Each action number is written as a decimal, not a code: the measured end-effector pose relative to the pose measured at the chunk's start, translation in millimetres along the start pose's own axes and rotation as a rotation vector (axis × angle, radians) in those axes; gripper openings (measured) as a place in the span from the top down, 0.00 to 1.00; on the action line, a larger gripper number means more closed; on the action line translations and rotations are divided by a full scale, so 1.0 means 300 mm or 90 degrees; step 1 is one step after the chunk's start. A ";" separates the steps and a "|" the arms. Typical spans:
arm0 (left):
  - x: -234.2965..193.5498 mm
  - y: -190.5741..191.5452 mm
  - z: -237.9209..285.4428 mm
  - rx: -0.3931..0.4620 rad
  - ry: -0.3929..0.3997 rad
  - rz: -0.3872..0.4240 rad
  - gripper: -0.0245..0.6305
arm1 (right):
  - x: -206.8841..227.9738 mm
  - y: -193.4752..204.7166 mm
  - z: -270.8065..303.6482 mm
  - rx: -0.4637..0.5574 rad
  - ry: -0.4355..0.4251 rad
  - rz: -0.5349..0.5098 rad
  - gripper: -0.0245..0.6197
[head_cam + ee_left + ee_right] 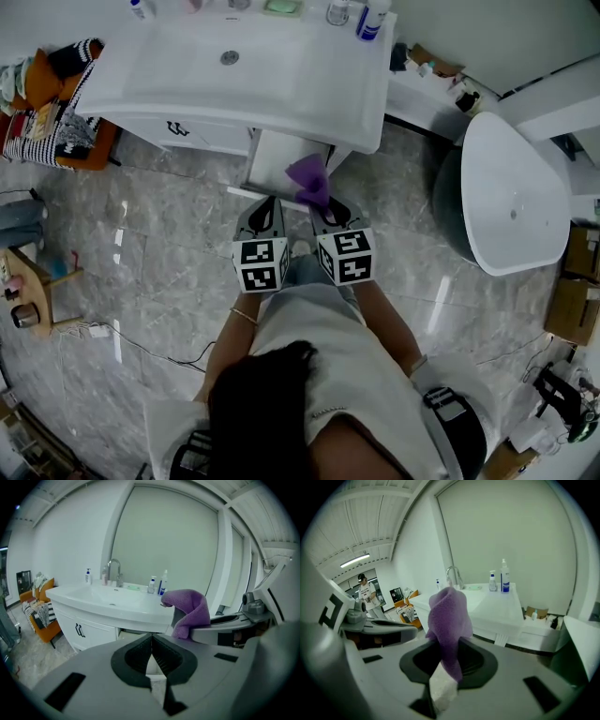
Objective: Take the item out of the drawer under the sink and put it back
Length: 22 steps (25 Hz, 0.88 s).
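**Purple cloth gripped above the open drawer**

Head view: The right gripper [322,208] had its jaws clenched on a purple cloth [309,178]. The cloth stood bunched just past the jaw tips, over the open drawer [277,159] under the white sink [234,66]. The left gripper [270,208] sat just beside the right one, its jaws pointing at the same drawer. Each gripper's cube bore black-and-white square markers and no words. Bottles [372,19] stood along the sink's back edge, well beyond the jaws, their labels too small to read. A white bathtub [511,197] lay well off to the right of the right jaws.

Left gripper view: The left jaws were pressed together with nothing between them. The cloth hung above and to the right of them, held by the other gripper. The faucet [114,569] rose ahead, far past the jaw tips.

Right gripper view: The cloth was pinched between the jaws and rose from them as a folded peak. A person [365,592] stood far off to the left of the jaws.
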<state>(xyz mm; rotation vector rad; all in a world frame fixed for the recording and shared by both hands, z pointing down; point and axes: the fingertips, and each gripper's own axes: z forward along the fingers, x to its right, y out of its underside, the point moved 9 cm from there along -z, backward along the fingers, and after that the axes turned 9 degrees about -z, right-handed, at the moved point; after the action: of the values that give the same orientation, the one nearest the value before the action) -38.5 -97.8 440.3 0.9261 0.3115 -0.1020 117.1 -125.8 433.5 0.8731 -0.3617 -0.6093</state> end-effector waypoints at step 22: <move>-0.124 0.000 0.171 -0.077 0.019 -0.015 0.96 | -0.008 -0.006 0.212 -0.081 0.000 0.007 0.81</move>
<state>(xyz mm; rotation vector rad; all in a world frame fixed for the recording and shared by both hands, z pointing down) -62.5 -140.6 480.5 0.8043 0.3525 -0.0906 81.0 -163.4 470.0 0.7482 -0.3238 -0.6148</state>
